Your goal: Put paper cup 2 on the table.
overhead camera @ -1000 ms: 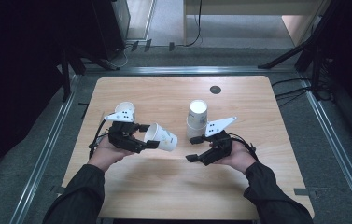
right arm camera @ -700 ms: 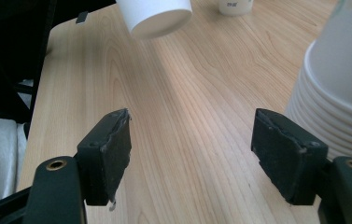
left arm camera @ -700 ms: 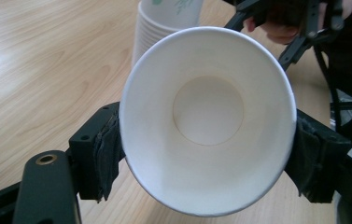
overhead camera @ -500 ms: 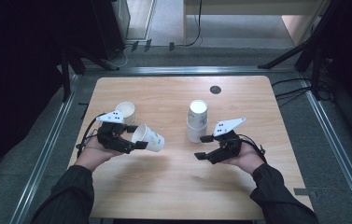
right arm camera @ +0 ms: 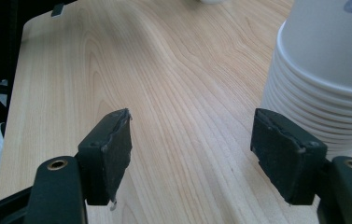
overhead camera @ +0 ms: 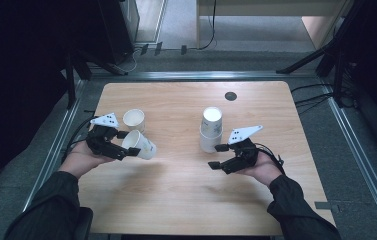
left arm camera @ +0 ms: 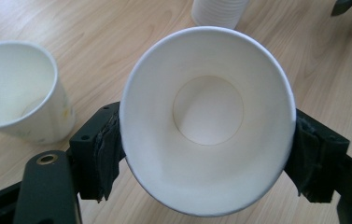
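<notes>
While clamped sideways in left gripper [overhead camera: 135, 143] jaws, left of centre frame: paper cup [left arm camera: 208, 121] — light, thin-walled, crushes easily. Grip mid-wall, gently, not rim. Right gripper [overhead camera: 214, 156] jaws just narrowed, wide apart, empty, beside cup stack [overhead camera: 211, 129] on counter [overhead camera: 176, 200].

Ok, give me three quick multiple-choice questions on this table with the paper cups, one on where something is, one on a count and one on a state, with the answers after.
1. Where does the cup stack stand?
A. just beyond the right gripper
B. beside the left gripper
C. on the floor

2. How many single cups are apart from the stack?
A. one
B. two
C. four

3. How is the held cup gripped?
A. upright by its rim
B. upside down
C. on its side, between the jaws

Answers: 1 A, the high view shows it there. 2 B, the held cup and the upright cup. 3 C, its mouth faces the left gripper's camera.
</notes>
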### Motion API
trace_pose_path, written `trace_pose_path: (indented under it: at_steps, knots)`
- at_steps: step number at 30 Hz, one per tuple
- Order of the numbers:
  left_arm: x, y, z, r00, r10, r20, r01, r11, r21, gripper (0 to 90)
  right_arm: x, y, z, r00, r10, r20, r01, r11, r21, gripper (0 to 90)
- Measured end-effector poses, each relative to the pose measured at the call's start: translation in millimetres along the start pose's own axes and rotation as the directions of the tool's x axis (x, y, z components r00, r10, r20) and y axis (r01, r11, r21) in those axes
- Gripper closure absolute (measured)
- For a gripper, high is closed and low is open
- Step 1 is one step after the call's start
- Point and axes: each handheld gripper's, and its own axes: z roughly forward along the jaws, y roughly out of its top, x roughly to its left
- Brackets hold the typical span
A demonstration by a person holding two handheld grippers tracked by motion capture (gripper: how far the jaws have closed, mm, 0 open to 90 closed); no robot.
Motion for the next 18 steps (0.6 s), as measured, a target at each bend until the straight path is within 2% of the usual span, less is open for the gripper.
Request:
trace_pose_path:
  at_steps: [5, 9, 14, 18]
  knots:
    - [8.9, -0.5, -1.0, 0.9986, -0.003, -0.052, 0.007, 0.9978, 0.067, 22.7, -1.7, -0.8, 0.4, 0.9999, 0.008, 0.009, -0.008, 1.000, 0.006, 29.6]
    - [16.8, 1.8, 0.8, 0.9957, -0.010, -0.093, 0.022, 0.9912, 0.131, 22.7, -1.4, -0.5, 0.3, 0.9999, 0.004, 0.013, -0.004, 1.000, 0.005, 29.7]
    - [26.2, 1.5, 7.0, 0.9918, -0.023, -0.125, 0.045, 0.9842, 0.171, 22.7, -1.6, -0.6, 0.0, 0.9999, 0.003, 0.014, -0.004, 1.000, 0.004, 29.8]
    - [30.4, 0.7, 13.0, 0.9888, -0.010, -0.149, 0.040, 0.9786, 0.202, 22.7, -1.9, -0.5, -0.3, 0.9999, 0.003, 0.015, -0.003, 1.000, 0.000, 29.8]
